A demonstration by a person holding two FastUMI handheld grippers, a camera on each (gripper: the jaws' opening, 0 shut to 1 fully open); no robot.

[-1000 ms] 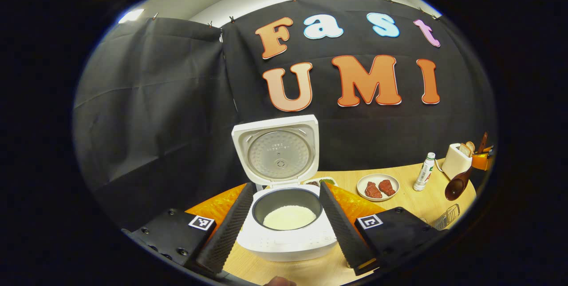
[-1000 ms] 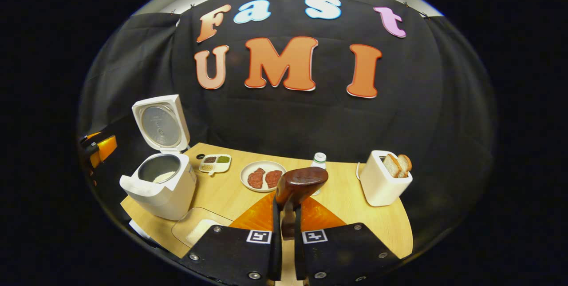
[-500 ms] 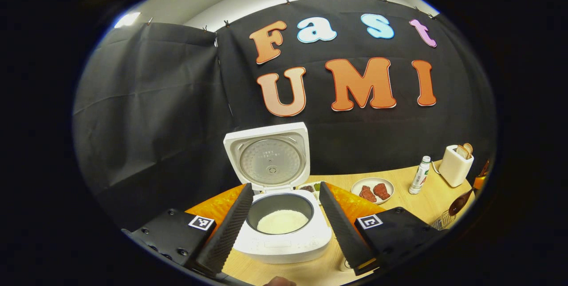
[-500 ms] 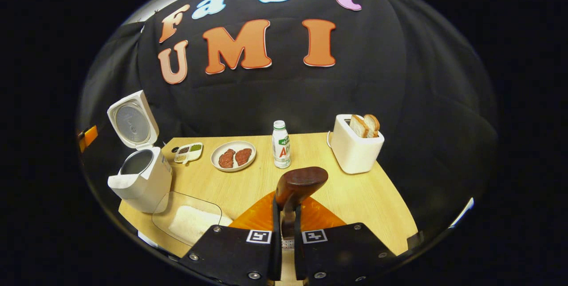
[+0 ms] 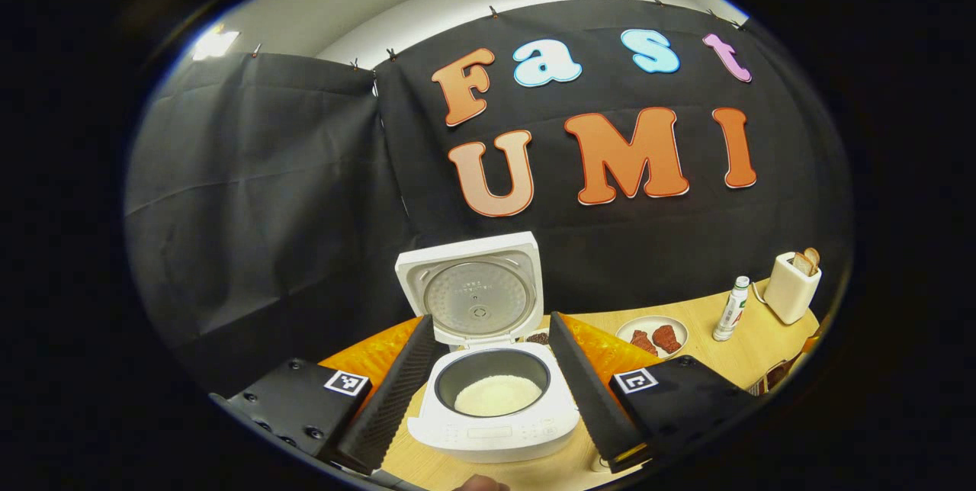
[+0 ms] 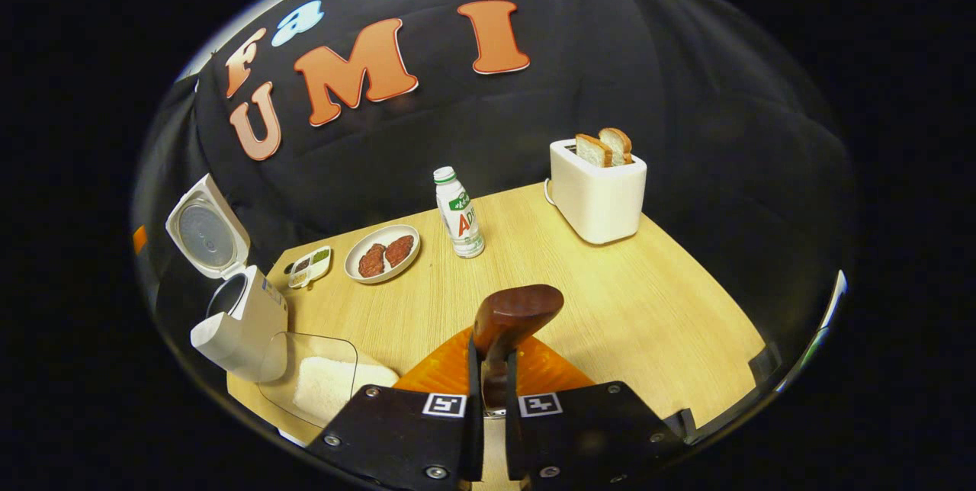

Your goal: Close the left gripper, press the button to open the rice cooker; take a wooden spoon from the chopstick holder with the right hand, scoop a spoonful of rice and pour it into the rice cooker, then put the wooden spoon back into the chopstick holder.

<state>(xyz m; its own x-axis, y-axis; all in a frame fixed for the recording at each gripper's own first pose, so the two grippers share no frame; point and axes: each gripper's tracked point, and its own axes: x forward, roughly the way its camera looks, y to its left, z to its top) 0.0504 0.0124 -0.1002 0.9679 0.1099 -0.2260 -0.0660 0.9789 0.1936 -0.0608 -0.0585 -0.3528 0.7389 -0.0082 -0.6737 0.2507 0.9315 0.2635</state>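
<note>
Table (image 6: 610, 308) of pale wood carrying everything. White rice cooker (image 5: 496, 418) at its left corner, lid (image 5: 473, 289) up, white rice (image 5: 497, 395) in the dark pot. Left gripper (image 5: 488, 384) hovering before it, fingers spread wide, empty. Clear shallow dish of rice (image 6: 324, 384) just beside the cooker at the near edge. Dark brown wooden spoon (image 6: 517, 312) pinched by its handle between the pressed-together fingers of the right gripper (image 6: 488, 377), bowl jutting forward over the table. Likely light, rigid, smooth; best gripped on the handle, well back from the bowl. Compared with half a second ago, right view swung rightward and downward, cooker nearer its left margin; left view pulled back slightly.
</note>
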